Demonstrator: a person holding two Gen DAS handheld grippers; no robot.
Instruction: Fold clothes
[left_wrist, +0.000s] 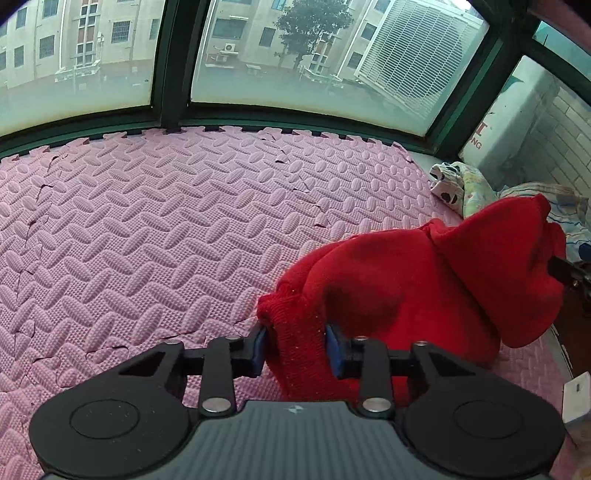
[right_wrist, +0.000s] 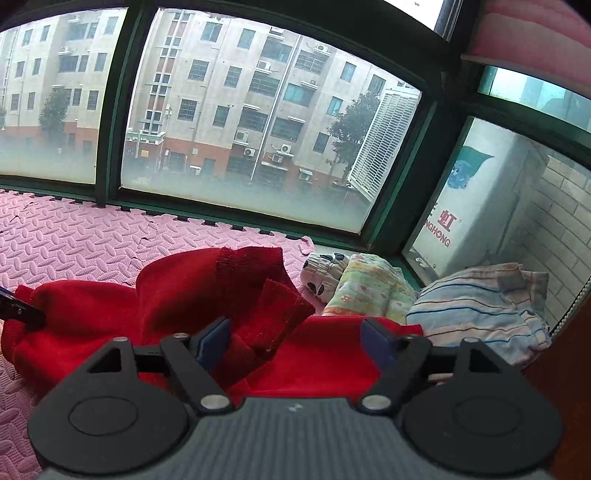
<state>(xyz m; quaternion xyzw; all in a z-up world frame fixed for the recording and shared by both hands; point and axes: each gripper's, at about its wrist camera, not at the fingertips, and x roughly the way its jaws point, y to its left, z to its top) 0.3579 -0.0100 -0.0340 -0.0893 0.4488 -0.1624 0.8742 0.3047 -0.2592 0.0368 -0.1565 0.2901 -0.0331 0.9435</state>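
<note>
Clearly, in the left wrist view the left gripper (left_wrist: 297, 349) has its jaws drawn narrow on a ribbed cuff of the red sweater (left_wrist: 424, 280), both blue pads pressing the knit at the lower middle of the frame. From there the sweater bulges toward the right edge over the pink foam mat (left_wrist: 147, 229). In the right wrist view the right gripper (right_wrist: 297, 345) has its jaws wide, with a loose fold of red knit lying between the pads and touching neither. At the left edge of that view a dark tip bites the fabric, mostly cut off. Folded clothes (right_wrist: 369, 288) lie at the right, partly hidden behind the sweater.
</note>
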